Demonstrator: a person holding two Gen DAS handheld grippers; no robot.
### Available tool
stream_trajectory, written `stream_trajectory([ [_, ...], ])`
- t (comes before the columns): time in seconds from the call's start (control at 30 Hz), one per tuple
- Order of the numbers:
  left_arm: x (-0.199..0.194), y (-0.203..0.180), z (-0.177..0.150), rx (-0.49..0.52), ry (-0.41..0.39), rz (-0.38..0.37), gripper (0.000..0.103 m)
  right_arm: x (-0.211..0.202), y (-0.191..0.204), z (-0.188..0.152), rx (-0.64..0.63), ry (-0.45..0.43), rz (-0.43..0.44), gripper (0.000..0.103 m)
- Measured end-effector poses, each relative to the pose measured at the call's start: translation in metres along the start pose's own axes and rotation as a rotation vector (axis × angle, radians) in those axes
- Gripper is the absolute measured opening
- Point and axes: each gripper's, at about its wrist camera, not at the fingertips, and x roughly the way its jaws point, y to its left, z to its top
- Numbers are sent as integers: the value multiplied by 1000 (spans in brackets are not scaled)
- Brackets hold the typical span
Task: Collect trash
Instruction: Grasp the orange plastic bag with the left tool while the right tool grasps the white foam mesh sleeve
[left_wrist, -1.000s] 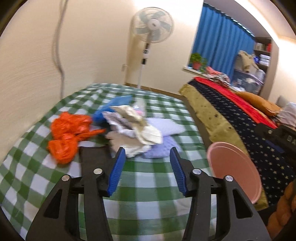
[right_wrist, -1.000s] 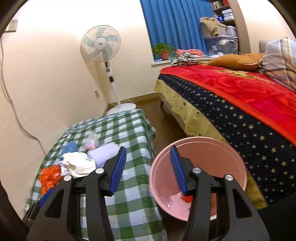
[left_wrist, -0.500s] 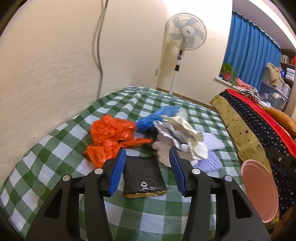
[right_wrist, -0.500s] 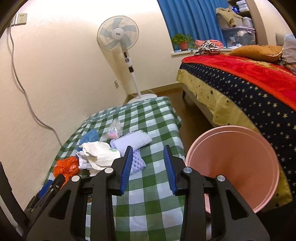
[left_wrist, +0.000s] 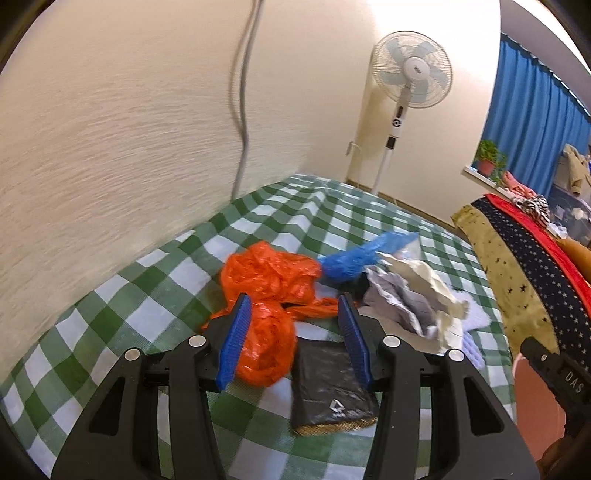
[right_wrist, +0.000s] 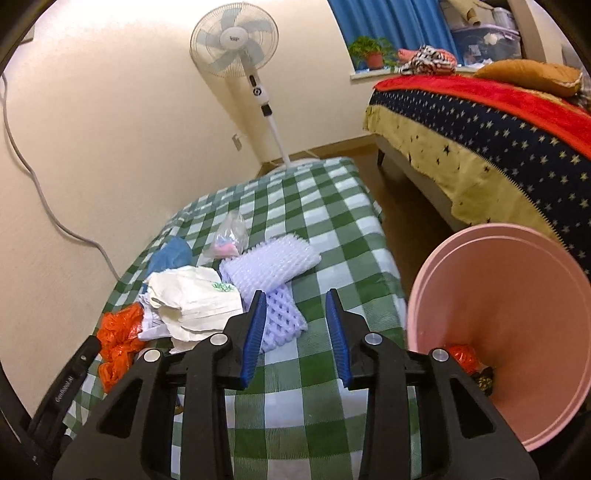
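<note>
My left gripper (left_wrist: 293, 338) hangs spread over the orange plastic bag (left_wrist: 267, 295), nothing pinched. The bag's loose tail lies against the black pouch (left_wrist: 330, 384) beside it, so I probably risk snagging both.

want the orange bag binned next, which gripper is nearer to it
Left. The left gripper hangs just over the orange bag, jaws open around its near lump. The right gripper is off to the side, near the foam net, with the bag beyond the paper.
</note>
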Motion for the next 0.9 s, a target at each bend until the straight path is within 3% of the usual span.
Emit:
stream_trajectory([
  [0.4, 18, 21, 16, -48, -10, 82, 48, 47, 6, 16, 34, 34, 47, 35],
  [0.57, 30, 31, 16, -65, 12, 124, 49, 67, -2, 21, 126, 71, 92, 48],
  [0.73, 42, 36, 19, -90, 42, 126, 66, 90, -2, 21, 163, 115, 102, 48],
  [0.9, 55, 33, 17, -86, 87, 99, 70, 101, -4, 21, 198, 126, 98, 49],
])
